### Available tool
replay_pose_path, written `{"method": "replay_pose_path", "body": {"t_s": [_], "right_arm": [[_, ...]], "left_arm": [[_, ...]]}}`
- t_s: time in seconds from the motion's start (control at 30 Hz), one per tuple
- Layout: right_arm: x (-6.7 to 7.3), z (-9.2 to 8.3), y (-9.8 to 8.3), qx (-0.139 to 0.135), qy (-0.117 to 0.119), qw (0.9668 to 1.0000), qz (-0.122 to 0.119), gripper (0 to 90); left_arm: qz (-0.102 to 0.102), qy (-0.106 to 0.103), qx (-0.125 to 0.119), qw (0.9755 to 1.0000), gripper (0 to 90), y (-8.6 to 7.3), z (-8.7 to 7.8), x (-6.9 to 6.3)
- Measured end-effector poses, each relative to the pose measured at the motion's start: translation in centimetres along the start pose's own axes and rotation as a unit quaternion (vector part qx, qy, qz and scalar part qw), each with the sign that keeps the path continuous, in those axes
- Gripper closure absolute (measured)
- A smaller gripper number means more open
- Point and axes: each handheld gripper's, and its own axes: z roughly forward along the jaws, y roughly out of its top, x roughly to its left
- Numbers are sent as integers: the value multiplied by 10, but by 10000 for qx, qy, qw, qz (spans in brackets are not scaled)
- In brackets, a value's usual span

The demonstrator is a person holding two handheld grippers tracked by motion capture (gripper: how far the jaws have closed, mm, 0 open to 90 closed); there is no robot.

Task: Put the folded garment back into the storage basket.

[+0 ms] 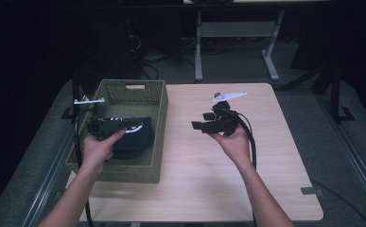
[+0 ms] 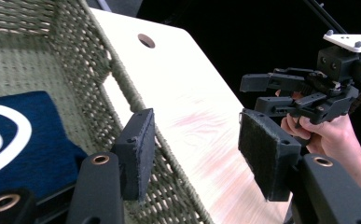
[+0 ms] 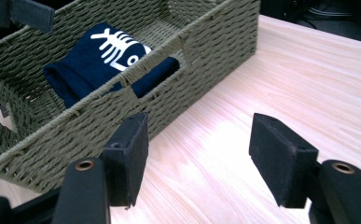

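Observation:
A green woven basket (image 1: 158,113) (image 2: 103,70) (image 3: 206,56) stands on the left part of the light wooden table (image 1: 209,184). Inside it lies a folded dark blue cloth with a white print (image 1: 135,137) (image 2: 15,140) (image 3: 108,60). My left gripper (image 1: 124,126) (image 2: 194,149) is held over the basket above the cloth, open, with nothing between its pads. My right gripper (image 1: 197,124) (image 3: 199,156) (image 2: 262,93) hangs over the bare table to the right of the basket, jaws pointing toward it, open and empty.
A round hole (image 2: 146,40) sits in the tabletop near its far edge. Behind the table stand a white desk frame (image 1: 232,42) and cables on a dark floor. Each gripper trails a black cable (image 1: 251,142).

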Motion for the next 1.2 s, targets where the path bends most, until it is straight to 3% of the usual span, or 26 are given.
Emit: {"method": "replay_pose_path", "body": {"t_s": [0.17, 0.5, 1.03, 1.2], "right_arm": [[-10, -13, -10, -30, -112, 9999, 119, 337], [-21, -39, -26, -127, -305, 9994, 120, 319], [-37, -76, -55, -158, -585, 9978, 258, 293], [-43, -85, -65, -196, -662, 9970, 361, 293]], "left_arm": [[62, -54, 35, 10000, 431, -4, 12, -9], [249, -164, 119, 9995, 404, -10, 34, -29], [662, -376, 268, 9967, 359, -28, 74, -72], [680, -437, 271, 9964, 348, -34, 81, -80]]}}
